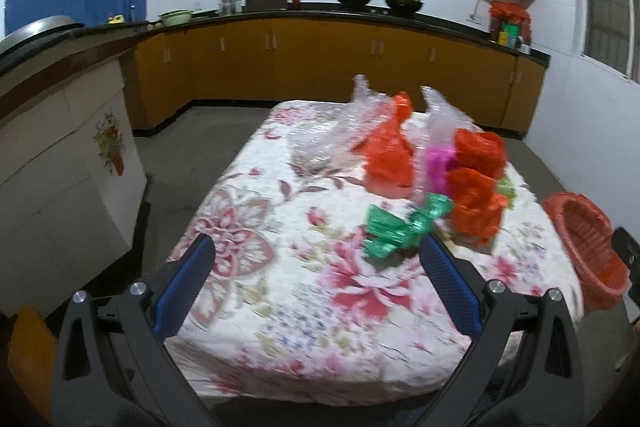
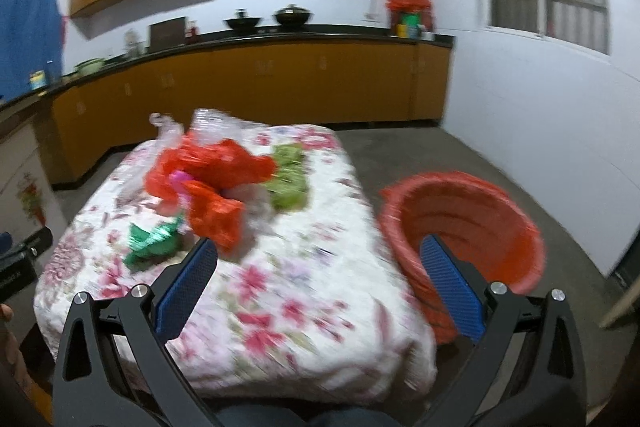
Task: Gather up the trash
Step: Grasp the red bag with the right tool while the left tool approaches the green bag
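Task barely begun: bags (image 1: pixel 474 183) and wrappers (image 1: pixel 396 227) all lie on the table (image 1: pixel 280 307), basket (image 2: pixel 472 211) apparently empty, left gripper (image 1: pixel 316 247) and right gripper (image 2: pixel 320 251) both spread, holding nothing.

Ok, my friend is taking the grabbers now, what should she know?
Left gripper: open, holding nothing, over the near part of the table.
Right gripper: open, holding nothing, between the table and the basket.
Trash: all on the table's far half: green wrapper, red bags, a pink scrap, clear plastic, light green plastic.
Basket: red, beside the table on the right; nothing shows in the part of its inside in view.
Done: nothing collected yet.
Left: pick up every piece and drop it in the basket. The green wrapper is nearest.
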Demonstrator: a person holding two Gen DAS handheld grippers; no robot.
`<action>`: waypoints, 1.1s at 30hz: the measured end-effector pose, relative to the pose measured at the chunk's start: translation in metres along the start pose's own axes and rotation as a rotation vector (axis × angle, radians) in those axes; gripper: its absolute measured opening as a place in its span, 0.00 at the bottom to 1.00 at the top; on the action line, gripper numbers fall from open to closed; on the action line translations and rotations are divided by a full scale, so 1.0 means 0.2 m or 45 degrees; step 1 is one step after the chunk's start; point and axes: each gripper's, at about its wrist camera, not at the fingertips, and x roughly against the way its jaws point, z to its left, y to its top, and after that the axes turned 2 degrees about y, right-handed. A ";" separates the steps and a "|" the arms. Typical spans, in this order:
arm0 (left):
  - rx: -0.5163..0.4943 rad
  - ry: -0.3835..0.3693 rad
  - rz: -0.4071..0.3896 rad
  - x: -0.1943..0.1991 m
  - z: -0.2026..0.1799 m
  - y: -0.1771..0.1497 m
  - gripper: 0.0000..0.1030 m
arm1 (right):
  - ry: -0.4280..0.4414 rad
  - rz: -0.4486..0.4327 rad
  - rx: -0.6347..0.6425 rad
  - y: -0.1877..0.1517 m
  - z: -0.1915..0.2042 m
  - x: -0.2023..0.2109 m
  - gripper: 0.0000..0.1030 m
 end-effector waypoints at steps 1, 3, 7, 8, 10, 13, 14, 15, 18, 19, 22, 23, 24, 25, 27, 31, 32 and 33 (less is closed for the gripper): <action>0.003 0.017 -0.006 -0.02 0.01 0.01 0.96 | 0.024 0.006 0.006 0.02 0.02 -0.04 0.95; 0.000 0.043 -0.002 -0.06 0.05 0.02 0.96 | 0.104 0.026 0.022 0.06 0.09 -0.16 0.93; 0.019 0.049 0.027 -0.15 0.09 0.04 0.96 | 0.204 0.083 0.060 0.09 0.22 -0.40 0.90; 0.023 0.050 0.032 -0.17 0.10 0.04 0.96 | 0.216 0.102 0.073 0.09 0.25 -0.46 0.89; 0.025 0.054 0.039 -0.21 0.12 0.04 0.96 | 0.226 0.124 0.093 0.09 0.30 -0.54 0.86; 0.009 0.062 0.039 -0.26 0.13 0.05 0.96 | 0.228 0.161 0.132 0.07 0.36 -0.66 0.83; 0.003 0.061 0.039 -0.28 0.13 0.05 0.96 | 0.225 0.167 0.141 0.06 0.37 -0.68 0.82; -0.001 0.059 0.039 -0.29 0.13 0.05 0.95 | 0.220 0.181 0.160 0.05 0.38 -0.72 0.80; -0.013 0.044 0.051 -0.34 0.11 0.05 0.93 | 0.225 0.206 0.186 0.03 0.39 -0.77 0.71; -0.017 0.038 0.056 -0.36 0.11 0.05 0.91 | 0.233 0.217 0.191 0.02 0.40 -0.79 0.67; -0.027 0.008 0.072 -0.40 0.07 0.06 0.86 | 0.262 0.243 0.219 0.00 0.41 -0.81 0.53; -0.030 -0.002 0.076 -0.42 0.06 0.05 0.85 | 0.271 0.249 0.231 -0.01 0.41 -0.81 0.49; -0.035 -0.015 0.082 -0.43 0.04 0.05 0.84 | 0.278 0.251 0.242 -0.02 0.41 -0.81 0.42; -0.040 -0.029 0.088 -0.44 0.02 0.05 0.83 | 0.282 0.251 0.249 -0.03 0.41 -0.81 0.35; -0.049 -0.059 0.102 -0.47 -0.01 0.05 0.80 | 0.301 0.257 0.244 -0.05 0.39 -0.80 0.28; -0.074 -0.133 0.137 -0.52 -0.10 0.05 0.73 | 0.342 0.256 0.200 -0.07 0.34 -0.76 0.16; -0.079 -0.146 0.143 -0.53 -0.11 0.05 0.72 | 0.348 0.253 0.193 -0.07 0.32 -0.74 0.15; -0.087 -0.167 0.153 -0.54 -0.14 0.05 0.71 | 0.352 0.250 0.191 -0.08 0.31 -0.72 0.15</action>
